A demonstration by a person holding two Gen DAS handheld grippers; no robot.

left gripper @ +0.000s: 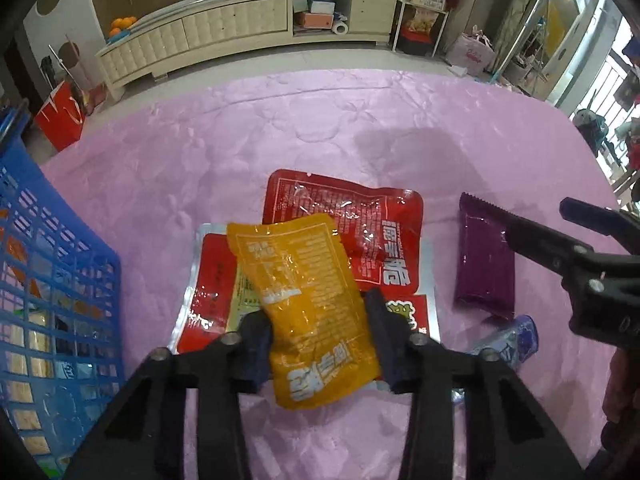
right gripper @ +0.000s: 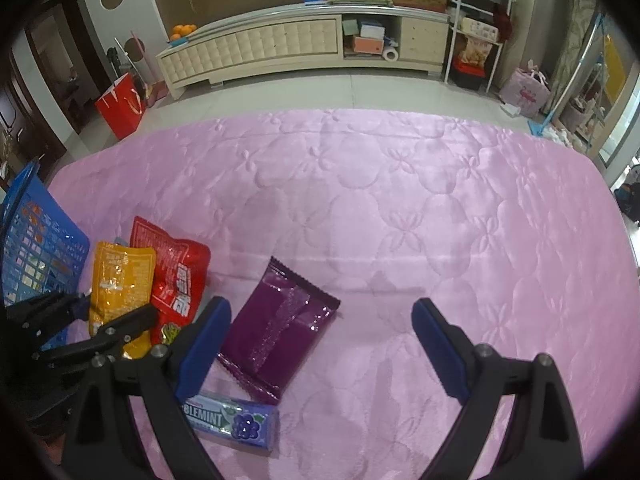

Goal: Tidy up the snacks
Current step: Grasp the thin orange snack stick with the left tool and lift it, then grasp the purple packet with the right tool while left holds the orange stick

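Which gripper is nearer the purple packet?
Right. The right gripper hangs open right over the purple packet; the left gripper is off to its left, fingers shut on the orange packet.

Both wrist views look down-forward, close over pink quilted bed [right gripper: 400, 216]; left view nearer; shared: glossy purple snack packet [left gripper: 484, 264] [right gripper: 280, 328], far cream cabinet [left gripper: 240, 28] [right gripper: 280, 44].

Indoor light, moderately bright, slight purple-pink cast. Daylight enters from windows at far right, overexposed in left wrist view. Strong fisheye bending; dark vignette fills corners of both views. Pink quilted cloth [right gripper: 400, 208] shiny, with soft sheen and faint grey shadows. Glare streaks on orange packet [left gripper: 308, 300] and purple packet [right gripper: 276, 324]. Foreground fairly sharp; background cabinet [right gripper: 304, 44] softer, slightly blurred.
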